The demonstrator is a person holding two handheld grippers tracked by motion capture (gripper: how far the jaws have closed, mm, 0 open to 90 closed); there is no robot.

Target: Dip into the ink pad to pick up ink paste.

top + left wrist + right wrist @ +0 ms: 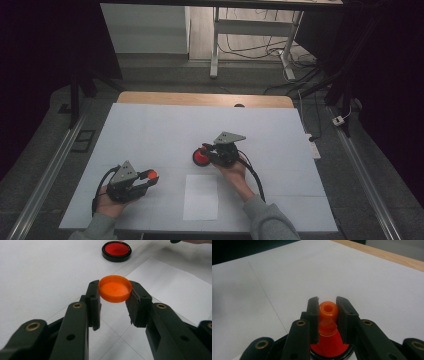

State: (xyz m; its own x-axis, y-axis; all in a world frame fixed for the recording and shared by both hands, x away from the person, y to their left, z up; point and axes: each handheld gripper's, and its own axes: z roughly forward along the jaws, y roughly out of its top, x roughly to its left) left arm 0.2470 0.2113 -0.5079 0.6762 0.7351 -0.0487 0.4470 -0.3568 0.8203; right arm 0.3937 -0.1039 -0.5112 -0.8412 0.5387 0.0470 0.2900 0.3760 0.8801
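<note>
Holding orange cap (115,291) tight in left gripper (113,301), cap flat, open side up, low over white table (150,135)

Squeezing right gripper (327,315) on neck of red bottle (328,327), near middle of table, just past paper sheet (201,197)

Bottle mouth (327,308) faces away from right gripper camera, long way runs along jaws

Step looks like: cap off, bottle open

Next move likely needs cap lined up with mouth, then turned on, or set down
</note>
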